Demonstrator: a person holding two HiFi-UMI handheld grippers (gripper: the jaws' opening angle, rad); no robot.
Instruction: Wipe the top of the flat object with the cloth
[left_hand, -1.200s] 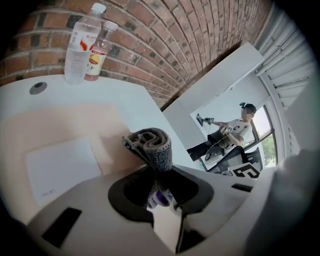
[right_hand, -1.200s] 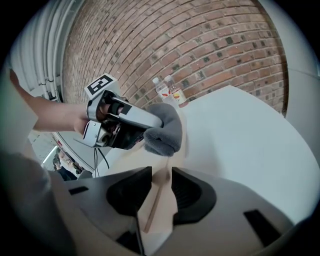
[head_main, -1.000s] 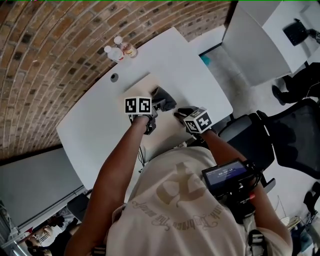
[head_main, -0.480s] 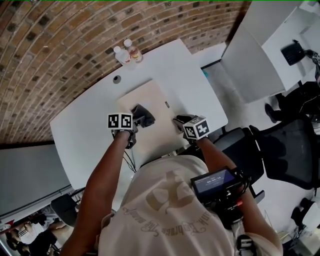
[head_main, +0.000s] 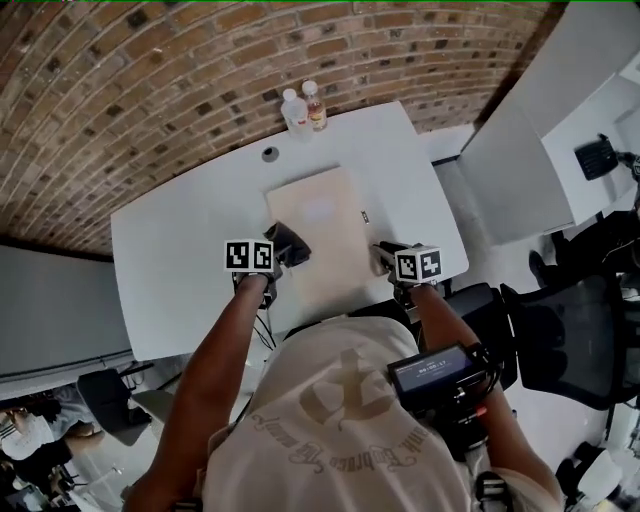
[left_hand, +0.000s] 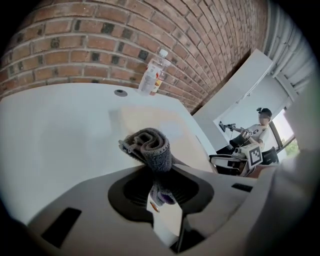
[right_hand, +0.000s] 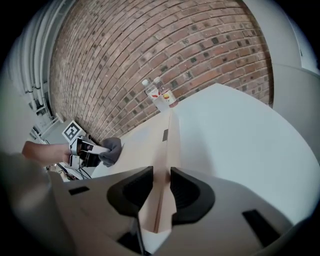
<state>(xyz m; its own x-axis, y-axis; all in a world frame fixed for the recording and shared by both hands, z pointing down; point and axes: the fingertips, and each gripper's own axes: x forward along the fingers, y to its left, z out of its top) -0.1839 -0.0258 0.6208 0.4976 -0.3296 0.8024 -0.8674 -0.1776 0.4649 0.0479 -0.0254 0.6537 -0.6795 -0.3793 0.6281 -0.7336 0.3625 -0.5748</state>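
Now: flat board down on the white table, pale, long axis running from the near edge away toward the brick wall. Most of its top bare, lying to the far side and right of the cloth.

Grey cloth bunched into a roll at the board's near left corner. Probably touching the surface, though hard to confirm from above. Pinched in the left gripper, jaws closed tight on the cloth's lower end, roll sticking out ahead of them.

Right gripper clamped on the board's near right edge. Jaws held apart only by the board between them, pads against it on either side, edge running straight out ahead.

So: left hand the one nearer the bare top, right hand only steadying. Coming move, by judgement: push the cloth along the long axis, away from the body toward the wall, then work across in lanes toward the clamped edge.

Beyond the board's far end, a small round grommet in the table and two bottles by the wall. Well apart from the cloth, and no obstacle unless a stroke overshoots.
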